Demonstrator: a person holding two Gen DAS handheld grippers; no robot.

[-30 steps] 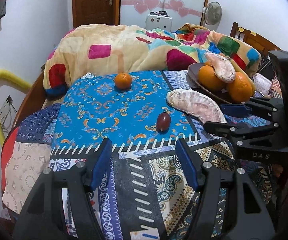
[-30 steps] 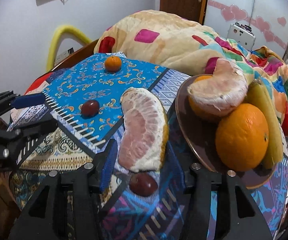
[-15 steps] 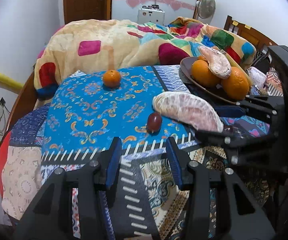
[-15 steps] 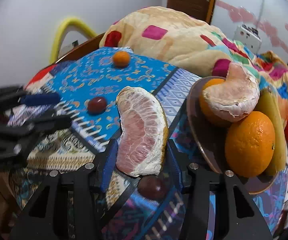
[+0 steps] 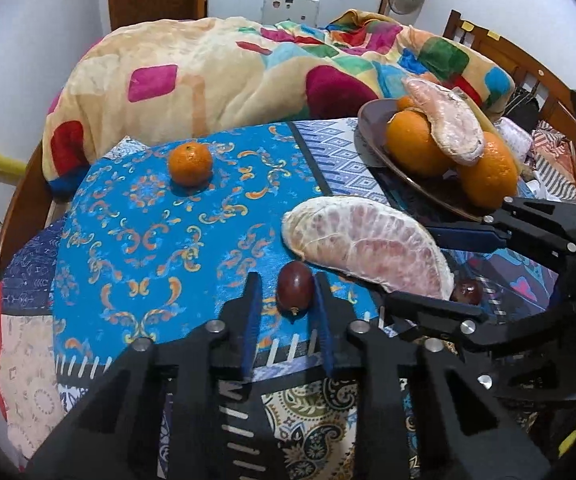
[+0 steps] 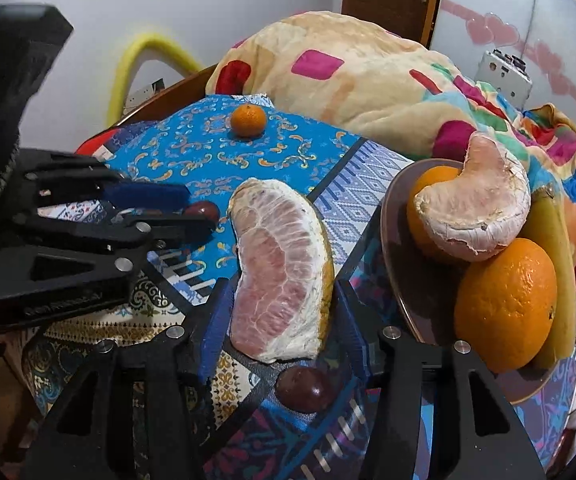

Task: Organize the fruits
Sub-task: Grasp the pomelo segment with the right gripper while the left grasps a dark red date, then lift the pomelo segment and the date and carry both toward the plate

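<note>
My left gripper [image 5: 288, 290] is open with its fingers on either side of a dark red grape [image 5: 294, 292] lying on the blue cloth; it also shows in the right wrist view [image 6: 203, 211]. My right gripper [image 6: 281, 300] is open around the near end of a peeled pomelo segment [image 6: 281, 264], which also shows in the left wrist view [image 5: 364, 246]. A second dark grape [image 6: 304, 388] lies between my right fingers behind the pomelo. A brown plate [image 6: 412, 292] at the right holds oranges [image 6: 506, 304], another pomelo piece [image 6: 476, 208] and a banana [image 6: 552, 240]. A small mandarin [image 5: 190, 163] sits farther back.
A patchwork patterned cloth [image 5: 127, 220] covers the round table. A colourful blanket [image 5: 215, 76] is heaped behind it. A yellow tube [image 6: 143, 52] stands by the wall at the left. A wooden chair [image 5: 488, 46] is at the back right.
My left gripper moved forward and narrowed, so the grape now lies between its fingers. My right gripper moved forward around the pomelo segment's near end.
</note>
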